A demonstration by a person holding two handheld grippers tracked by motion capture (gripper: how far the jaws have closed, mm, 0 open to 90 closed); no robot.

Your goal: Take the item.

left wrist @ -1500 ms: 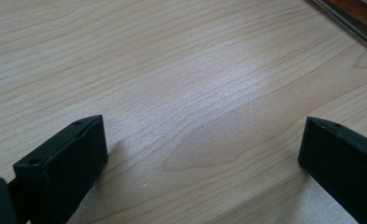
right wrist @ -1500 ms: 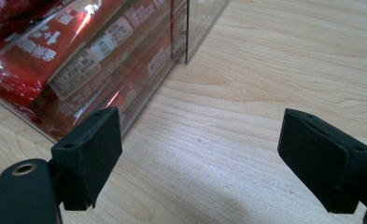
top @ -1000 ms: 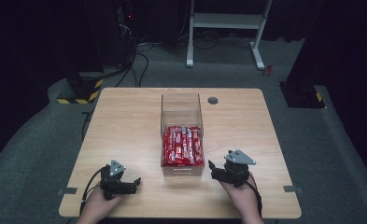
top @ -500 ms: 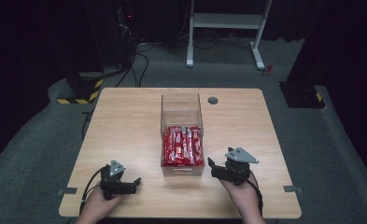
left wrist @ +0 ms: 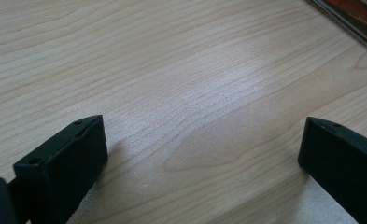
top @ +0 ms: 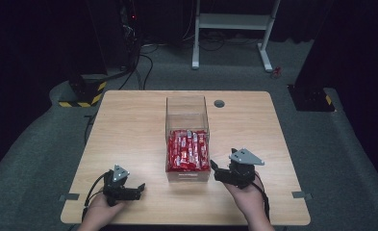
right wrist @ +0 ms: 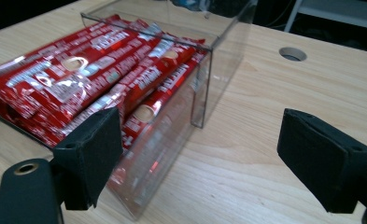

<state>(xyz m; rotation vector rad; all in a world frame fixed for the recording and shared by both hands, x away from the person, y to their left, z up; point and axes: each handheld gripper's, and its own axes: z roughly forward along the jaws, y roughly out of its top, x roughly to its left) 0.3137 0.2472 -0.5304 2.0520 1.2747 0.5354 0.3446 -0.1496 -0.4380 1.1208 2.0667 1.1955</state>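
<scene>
We see a wooden bench (top: 129,130) from above with a clear box (top: 187,139) at its middle. Its near half is packed with red wrappers (top: 188,150); the far half looks empty. Two hands come in from the near edge, each holding tongs. The right tongs (top: 214,168) sit just beside the box's near right corner, spread wide and holding nothing. In the right gripper view one jaw stands close against the clear wall (right wrist: 172,135), with the wrappers (right wrist: 92,74) behind it. The left tongs (top: 138,187) rest low on the bench, well apart from the box, also wide and empty.

We judge the main risk to be the box wall. It is nearly invisible, so a jaw could strike its rim and shove the box across the bench. The wrappers lie tight and glossy; a pinch might slip, or lift several at once.
</scene>
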